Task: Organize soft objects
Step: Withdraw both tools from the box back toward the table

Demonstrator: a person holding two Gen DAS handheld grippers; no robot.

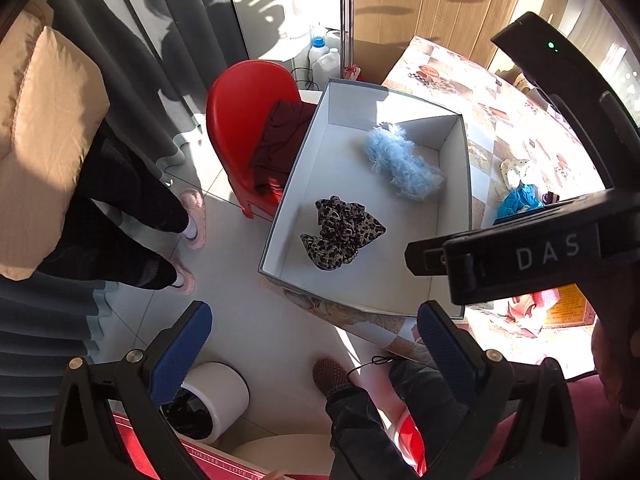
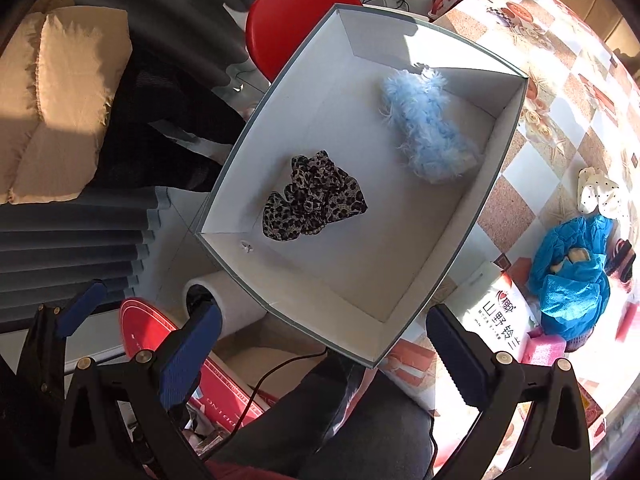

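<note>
Leopard scrunchie [image 2: 314, 200] lies on the box [image 2: 432, 268] floor, toward 8 o'clock. Fluffy blue piece [image 2: 430, 128] at 1 o'clock in the same box, well apart. Blue cloth [image 2: 572, 276] and dotted white piece [image 2: 598, 194] on the table [image 2: 560, 120], 3 o'clock of the box. My left gripper [image 1: 314, 350] and right gripper [image 2: 320, 350]: both wide open, empty, above the near edge.

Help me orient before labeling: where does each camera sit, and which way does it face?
Left wrist: above the table edge, looking down past the open left claw at the white box; the right device shows at right.
Right wrist: higher over the box, facing down past the open right claw.
Shared: leopard scrunchie, fluffy blue scrunchie.
</note>
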